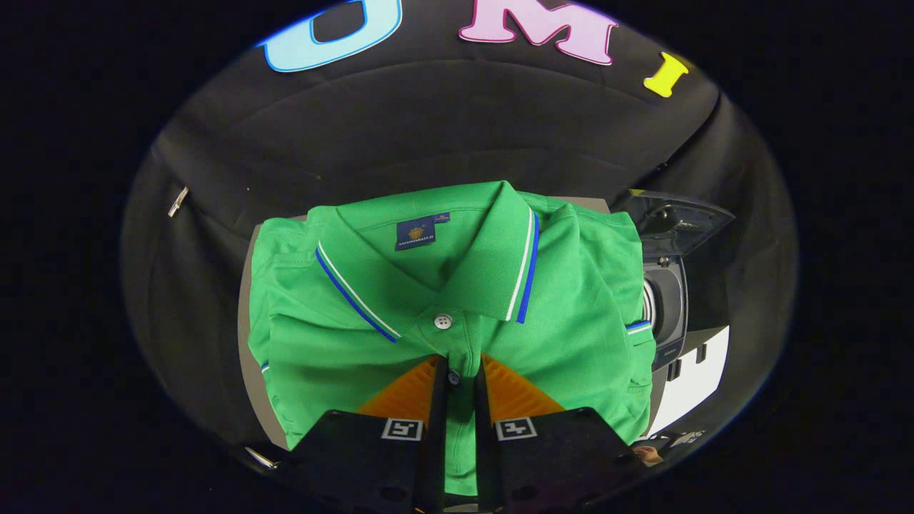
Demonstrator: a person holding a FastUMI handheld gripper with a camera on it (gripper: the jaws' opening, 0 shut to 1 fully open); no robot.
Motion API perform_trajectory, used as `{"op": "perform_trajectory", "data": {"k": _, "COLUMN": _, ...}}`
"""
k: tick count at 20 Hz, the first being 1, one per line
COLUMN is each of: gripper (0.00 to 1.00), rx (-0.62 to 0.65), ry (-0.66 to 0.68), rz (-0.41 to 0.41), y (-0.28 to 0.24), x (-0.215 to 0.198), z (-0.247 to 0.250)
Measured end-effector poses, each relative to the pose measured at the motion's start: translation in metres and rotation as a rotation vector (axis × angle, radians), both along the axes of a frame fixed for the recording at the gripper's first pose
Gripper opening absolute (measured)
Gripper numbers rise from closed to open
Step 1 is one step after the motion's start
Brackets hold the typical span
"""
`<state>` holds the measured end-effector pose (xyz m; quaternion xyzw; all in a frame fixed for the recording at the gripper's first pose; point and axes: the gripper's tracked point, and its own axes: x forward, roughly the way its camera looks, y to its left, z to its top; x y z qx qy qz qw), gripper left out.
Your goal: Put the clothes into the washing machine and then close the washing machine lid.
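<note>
The green polo shirt (457, 285) lies folded on a grey counter (246, 314), collar at the far side, and covers nearly all of it; only thin strips of counter show at the left and far right edges. The tongs (460, 385) are drawn close together over the shirt's button placket, with a narrow strip of green fabric running between the two fingers; whether both press on the cloth cannot be told. To the right, partly hidden behind the shirt, stands the washing machine (668, 307) with its lid (678, 221) raised; its drum is hardly visible. Black cloth walls surround the booth.
</note>
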<state>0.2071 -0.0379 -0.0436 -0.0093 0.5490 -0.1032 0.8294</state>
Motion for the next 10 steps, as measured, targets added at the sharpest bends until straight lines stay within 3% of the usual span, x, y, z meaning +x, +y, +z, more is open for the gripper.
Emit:
{"op": "perform_trajectory", "data": {"k": 2, "gripper": 0.23, "rx": -0.022, "ry": -0.033, "rz": 0.019, "y": 0.0, "x": 0.0037, "z": 0.0047}}
{"op": "perform_trajectory", "data": {"k": 3, "gripper": 0.06, "rx": -0.029, "ry": -0.046, "rz": 0.039, "y": 0.0015, "x": 0.0009, "z": 0.002}}
{"op": "perform_trajectory", "data": {"k": 10, "gripper": 0.06, "rx": -0.043, "ry": -0.262, "rz": 0.099, "y": 0.0048, "x": 0.0022, "z": 0.0087}}
